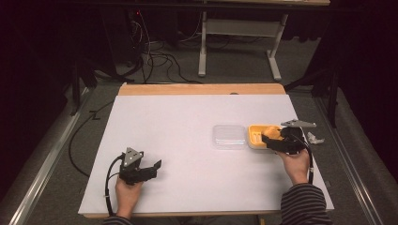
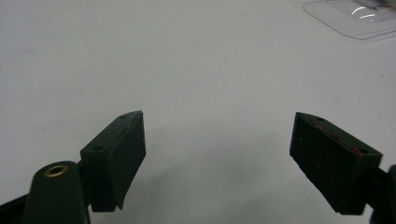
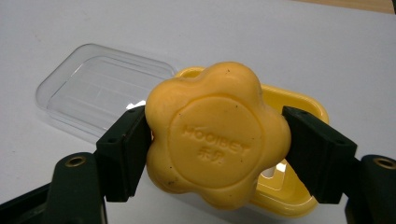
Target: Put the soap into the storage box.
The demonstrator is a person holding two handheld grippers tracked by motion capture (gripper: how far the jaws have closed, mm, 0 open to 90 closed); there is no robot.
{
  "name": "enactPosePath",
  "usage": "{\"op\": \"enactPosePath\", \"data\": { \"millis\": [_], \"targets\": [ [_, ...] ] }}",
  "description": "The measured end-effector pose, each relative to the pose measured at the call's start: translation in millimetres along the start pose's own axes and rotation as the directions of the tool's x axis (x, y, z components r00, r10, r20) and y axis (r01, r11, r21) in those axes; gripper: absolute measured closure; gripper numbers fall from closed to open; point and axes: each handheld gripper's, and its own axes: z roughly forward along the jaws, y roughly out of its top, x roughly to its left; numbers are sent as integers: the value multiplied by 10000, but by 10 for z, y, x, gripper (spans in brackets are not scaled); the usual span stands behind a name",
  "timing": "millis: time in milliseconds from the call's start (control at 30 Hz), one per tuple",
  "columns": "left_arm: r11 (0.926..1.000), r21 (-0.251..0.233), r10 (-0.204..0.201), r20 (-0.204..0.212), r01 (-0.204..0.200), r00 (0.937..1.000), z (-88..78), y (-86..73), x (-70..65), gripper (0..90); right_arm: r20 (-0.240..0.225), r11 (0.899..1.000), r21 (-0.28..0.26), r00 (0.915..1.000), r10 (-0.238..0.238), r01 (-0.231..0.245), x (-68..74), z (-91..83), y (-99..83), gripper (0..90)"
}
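One flower-shaped yellow soap [image 3: 217, 135], embossed

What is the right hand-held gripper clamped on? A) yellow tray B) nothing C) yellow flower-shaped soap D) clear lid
C: in the right gripper view the jaws press on both sides of the soap, held above the yellow tray; the clear lid lies flat beside the tray, untouched.
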Motion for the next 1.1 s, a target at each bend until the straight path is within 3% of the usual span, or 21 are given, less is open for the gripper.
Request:
{"op": "enactPosePath", "data": {
  "millis": [733, 1100],
  "targets": [
    [10000, -23, -2, -6, 2, 10000, -1, -1, 0, 189, 440, 9955, 933, 9990, 127, -167, -33, 309, 84, 274],
    [10000, -4, -2, -6, 2, 10000, -2, -1, 0, 189, 808, 9920, 1259, 9967, -122, 20, -5, 426, 77, 274]
  ]
}}
